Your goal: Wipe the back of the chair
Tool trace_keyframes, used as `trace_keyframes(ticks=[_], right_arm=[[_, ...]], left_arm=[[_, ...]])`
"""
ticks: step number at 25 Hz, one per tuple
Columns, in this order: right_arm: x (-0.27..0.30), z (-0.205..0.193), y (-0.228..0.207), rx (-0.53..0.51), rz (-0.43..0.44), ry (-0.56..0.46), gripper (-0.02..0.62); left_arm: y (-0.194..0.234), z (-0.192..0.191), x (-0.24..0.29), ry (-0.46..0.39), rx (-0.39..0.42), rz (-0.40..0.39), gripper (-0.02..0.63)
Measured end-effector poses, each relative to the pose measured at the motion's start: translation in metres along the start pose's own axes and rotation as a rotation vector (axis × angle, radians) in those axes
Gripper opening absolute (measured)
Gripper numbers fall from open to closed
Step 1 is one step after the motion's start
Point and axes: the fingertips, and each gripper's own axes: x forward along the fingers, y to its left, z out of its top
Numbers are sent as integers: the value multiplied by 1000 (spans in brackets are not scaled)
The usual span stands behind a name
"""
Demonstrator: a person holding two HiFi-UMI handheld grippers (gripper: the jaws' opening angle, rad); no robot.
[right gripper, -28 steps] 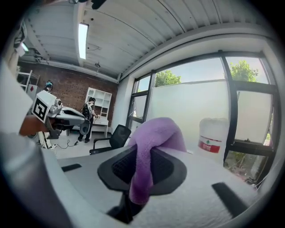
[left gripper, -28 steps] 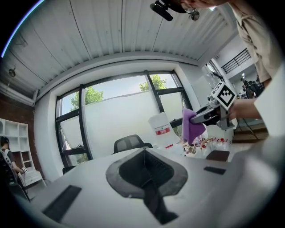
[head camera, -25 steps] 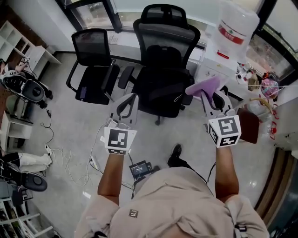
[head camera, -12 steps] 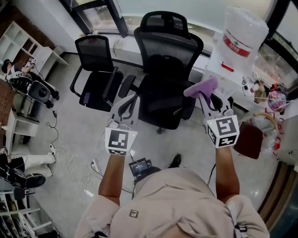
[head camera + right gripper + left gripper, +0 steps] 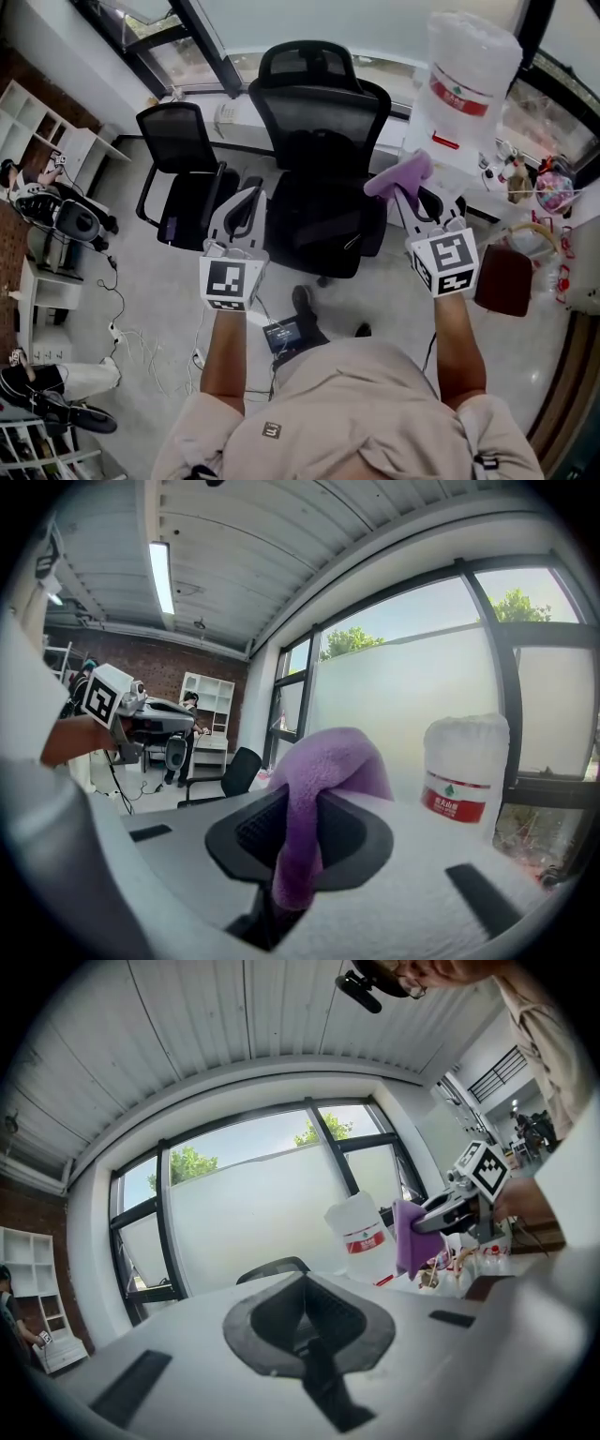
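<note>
A large black mesh office chair [image 5: 319, 108] with a headrest stands in front of me in the head view, its seat between my two grippers. My right gripper [image 5: 410, 190] is to the right of the seat, shut on a purple cloth [image 5: 401, 174] that bunches out over its jaws [image 5: 323, 761]. The cloth hangs apart from the chair back. My left gripper [image 5: 249, 194] hovers by the chair's left armrest, jaws together with nothing between them [image 5: 306, 1335]. In the left gripper view the right gripper [image 5: 448, 1211] and the cloth [image 5: 408, 1234] show at the right.
A smaller black chair [image 5: 183, 159] stands left of the big one. A water dispenser with a large bottle [image 5: 469, 66] is at the right, with a brown bin [image 5: 502, 277] and clutter beside it. White shelves [image 5: 42, 89], equipment and floor cables [image 5: 117, 328] lie left.
The person has stepped closer to the big chair, so it now sits between the grippers. Both grippers keep the same pose; the cloth stays in the right one.
</note>
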Motion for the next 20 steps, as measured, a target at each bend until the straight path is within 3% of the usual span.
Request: trace_keyframes(ticks=[5, 9, 20], right_arm=[[24, -1, -7, -6, -69, 16, 51], [52, 1, -11, 16, -123, 35, 51], [128, 18, -12, 9, -175, 60, 51]], left_arm=[[29, -13, 37, -16, -23, -48, 8], [63, -23, 68, -35, 4, -87, 8], [132, -46, 128, -48, -14, -129, 8]])
